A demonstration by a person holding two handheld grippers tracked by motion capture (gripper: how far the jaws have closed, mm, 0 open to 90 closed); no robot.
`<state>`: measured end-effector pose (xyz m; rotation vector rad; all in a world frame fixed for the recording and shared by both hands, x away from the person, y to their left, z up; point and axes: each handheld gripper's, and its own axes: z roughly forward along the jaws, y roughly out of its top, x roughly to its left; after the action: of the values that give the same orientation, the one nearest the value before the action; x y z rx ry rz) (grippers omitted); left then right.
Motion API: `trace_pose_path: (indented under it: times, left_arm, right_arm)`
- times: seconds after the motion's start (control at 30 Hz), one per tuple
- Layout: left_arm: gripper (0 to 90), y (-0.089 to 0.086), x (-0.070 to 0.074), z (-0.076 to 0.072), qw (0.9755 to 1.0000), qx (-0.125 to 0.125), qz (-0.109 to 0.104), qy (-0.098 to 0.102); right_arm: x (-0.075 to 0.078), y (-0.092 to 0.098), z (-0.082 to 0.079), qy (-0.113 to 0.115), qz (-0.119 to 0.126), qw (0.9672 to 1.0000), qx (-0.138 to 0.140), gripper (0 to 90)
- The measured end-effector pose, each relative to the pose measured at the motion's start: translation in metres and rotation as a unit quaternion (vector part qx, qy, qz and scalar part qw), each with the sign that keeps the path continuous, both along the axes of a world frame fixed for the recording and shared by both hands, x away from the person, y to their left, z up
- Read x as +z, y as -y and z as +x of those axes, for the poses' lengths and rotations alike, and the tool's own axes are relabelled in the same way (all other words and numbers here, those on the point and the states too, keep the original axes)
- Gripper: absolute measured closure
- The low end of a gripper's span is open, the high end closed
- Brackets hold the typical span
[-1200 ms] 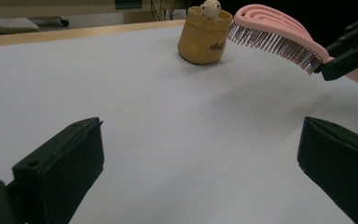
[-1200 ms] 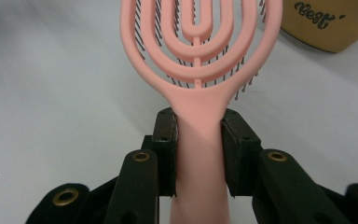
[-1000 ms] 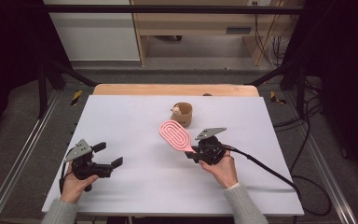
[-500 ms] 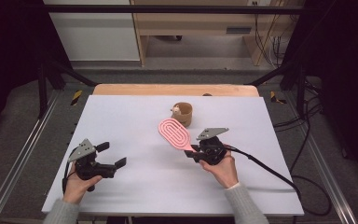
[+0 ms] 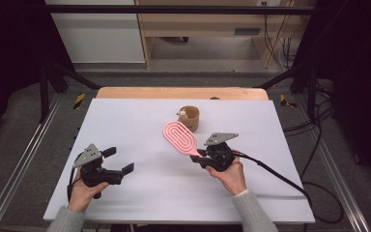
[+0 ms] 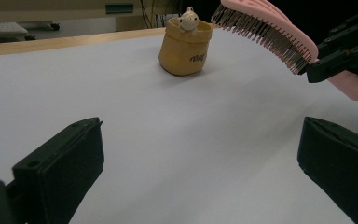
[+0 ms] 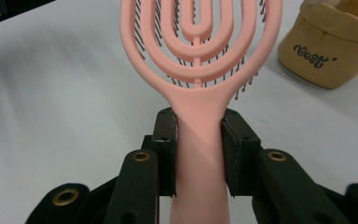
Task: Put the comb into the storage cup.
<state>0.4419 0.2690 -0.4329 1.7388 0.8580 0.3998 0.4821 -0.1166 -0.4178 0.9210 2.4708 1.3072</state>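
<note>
A pink hairbrush (image 5: 178, 137) with dark bristles is held above the white table, bristles down. My right gripper (image 5: 200, 156) is shut on its handle (image 7: 199, 154), one jaw on each side. The brush head (image 6: 261, 30) points toward a small tan fabric pouch (image 5: 190, 118) with a little toy figure (image 6: 188, 19) peeking out of its top. At the table's near left my left gripper (image 5: 120, 161) is open with nothing between its jaws, and it faces the pouch (image 6: 185, 49) and the brush.
The white table top (image 5: 140, 125) has a wooden strip (image 5: 178, 93) along its far edge. A black cable (image 5: 275, 174) trails right from the right gripper. Metal frame rails (image 5: 24, 159) run along both sides of the table.
The left gripper has shifted slightly toward the near edge of the table. The right gripper and the brush have barely moved.
</note>
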Motion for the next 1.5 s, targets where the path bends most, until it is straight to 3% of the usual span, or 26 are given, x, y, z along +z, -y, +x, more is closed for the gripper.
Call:
trace_pose_path:
  times: [1.1, 1.5]
  left_arm:
    - [0.3, 0.029, 0.016, 0.002, 0.9997, -0.015, -0.019, -0.006]
    - [0.3, 0.038, 0.022, 0.006, 0.9994, -0.022, -0.027, -0.004]
  right_arm:
    - [0.008, 0.002, -0.007, 0.029, 0.03, 0.9991, 0.009, 69.8]
    - [0.006, 0.001, -0.008, 0.028, 0.032, 0.999, 0.012, 69.7]
